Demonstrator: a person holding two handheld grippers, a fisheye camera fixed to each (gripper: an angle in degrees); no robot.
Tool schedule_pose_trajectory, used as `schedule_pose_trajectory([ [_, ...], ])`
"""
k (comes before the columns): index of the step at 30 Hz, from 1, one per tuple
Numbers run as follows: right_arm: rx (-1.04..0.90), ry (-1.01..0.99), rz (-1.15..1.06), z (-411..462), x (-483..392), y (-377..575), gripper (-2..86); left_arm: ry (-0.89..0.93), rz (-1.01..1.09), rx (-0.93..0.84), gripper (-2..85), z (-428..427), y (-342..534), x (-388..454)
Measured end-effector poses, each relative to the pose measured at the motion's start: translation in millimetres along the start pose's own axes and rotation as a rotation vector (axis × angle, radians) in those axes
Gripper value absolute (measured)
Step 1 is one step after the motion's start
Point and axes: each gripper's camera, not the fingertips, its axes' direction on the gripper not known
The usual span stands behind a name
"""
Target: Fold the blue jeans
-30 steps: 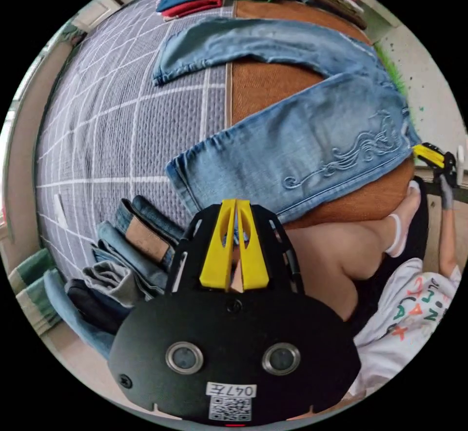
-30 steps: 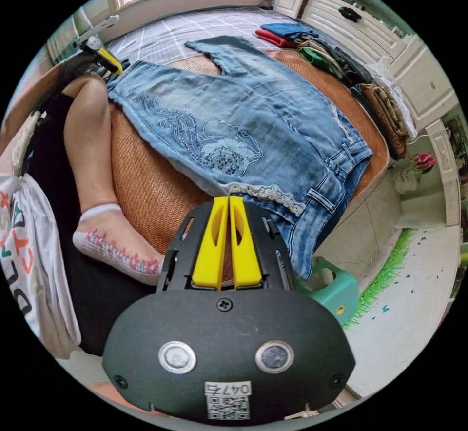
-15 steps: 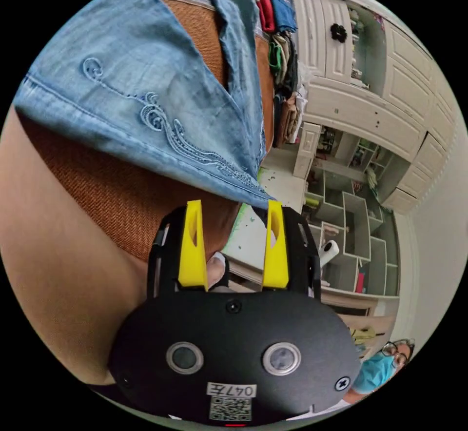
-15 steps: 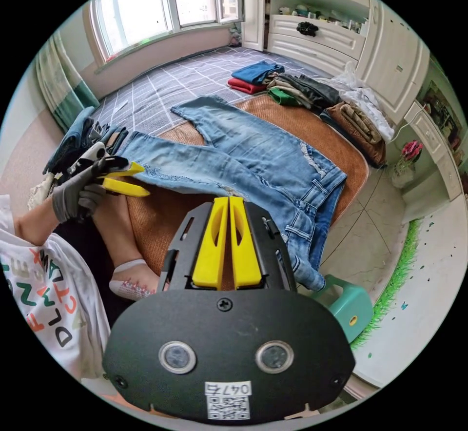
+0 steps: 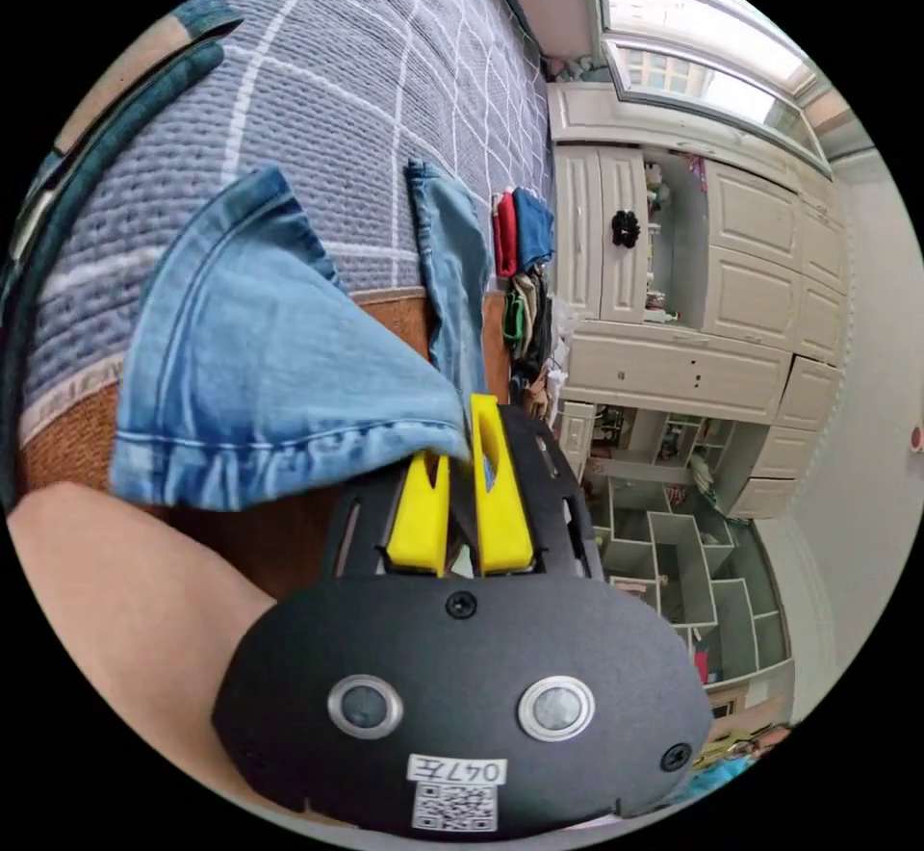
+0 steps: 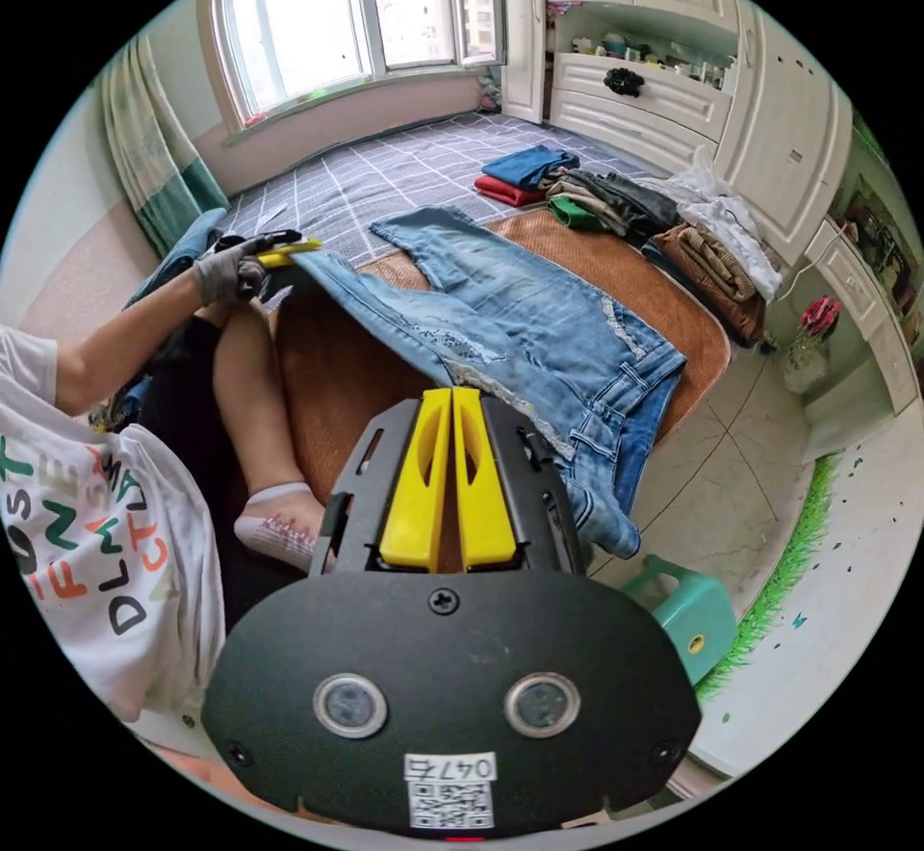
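- the blue jeans [image 6: 539, 331] lie spread on a woven brown mat [image 6: 654, 283] atop the bed [image 6: 385, 177], waistband towards the bed's edge and the two legs splayed apart towards the window, so both legs are laid out ready for a lengthwise fold.
- the left gripper [image 5: 460, 466] has its yellow jaws closed on the hem of the near jeans leg [image 5: 279, 379]; the cuff is lifted off the mat and drapes from the jaws. in the right gripper view the same gripper [image 6: 289, 252], held by a gloved hand [image 6: 226, 275], pulls that leg taut and raised.
- holding the leg by its hem is likely meant to let it be carried across onto the far leg [image 6: 452, 244], which lies flat, partly on the mat and partly on the grey checked bedcover.
- the right gripper [image 6: 452, 476] hovers near the waistband side with its jaws together and nothing between them; it looks empty, perhaps waiting to pin or take the waist.
- folded clothes [image 6: 525, 172] sit well apart at the far end of the mat, out of the fold's way.
- the person's leg [image 6: 252, 408] rests on the mat just beside the raised jeans leg.
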Motion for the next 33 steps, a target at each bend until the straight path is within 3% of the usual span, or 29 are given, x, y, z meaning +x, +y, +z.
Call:
schedule_pose_trajectory([
  [11,-0.168,-0.218,-0.016,45,-38,60,2.2,-0.118,0.297,0.025,-0.9,-86,-26,18],
  [16,-0.105,0.031,0.053,21,-19,90,5.7,-0.083,0.462,0.009,-0.9,-78,-18,29],
  [19,-0.147,0.034,-0.020,23,-17,95,6.3,-0.066,0.552,-0.010,-0.9,-68,-17,41],
  [26,-0.367,0.142,-0.393,86,-58,81,3.8,-0.009,0.460,0.010,-0.9,-61,-33,38],
  [30,-0.417,0.224,-0.455,87,-61,64,0.5,-0.046,0.443,0.022,-0.9,-53,-39,51],
  [33,-0.326,0.311,-0.429,42,-59,48,0.1,-0.140,0.481,0.036,-0.9,-44,-37,76],
])
